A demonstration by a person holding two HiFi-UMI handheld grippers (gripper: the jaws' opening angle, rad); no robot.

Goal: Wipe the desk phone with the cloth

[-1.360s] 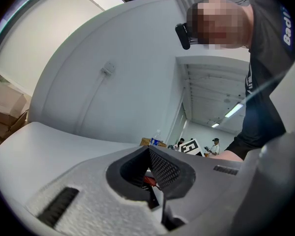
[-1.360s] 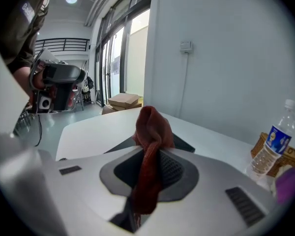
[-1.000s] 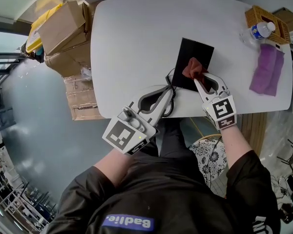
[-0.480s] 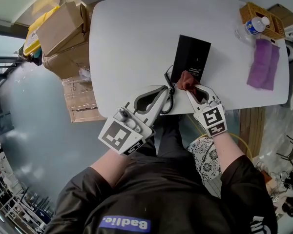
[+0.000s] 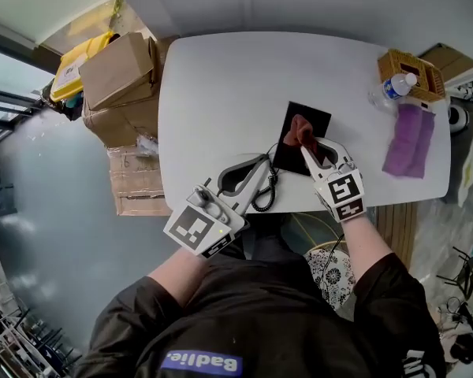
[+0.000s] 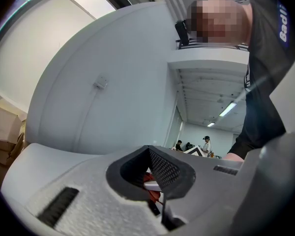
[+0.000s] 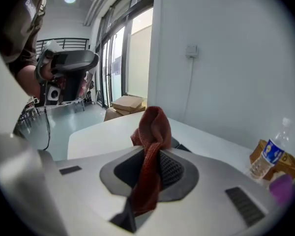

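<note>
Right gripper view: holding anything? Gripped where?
Yes: the right gripper pinches the red-brown cloth mid-length, its bunched end poking past the tips.

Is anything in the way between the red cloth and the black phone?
Nothing visible is. The right gripper holds the cloth right over the phone, and the curly cord lies off to the left side.

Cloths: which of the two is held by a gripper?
The red cloth, pinched in the right gripper over the black desk phone. The purple cloth lies flat on the white table, far right, untouched.
</note>
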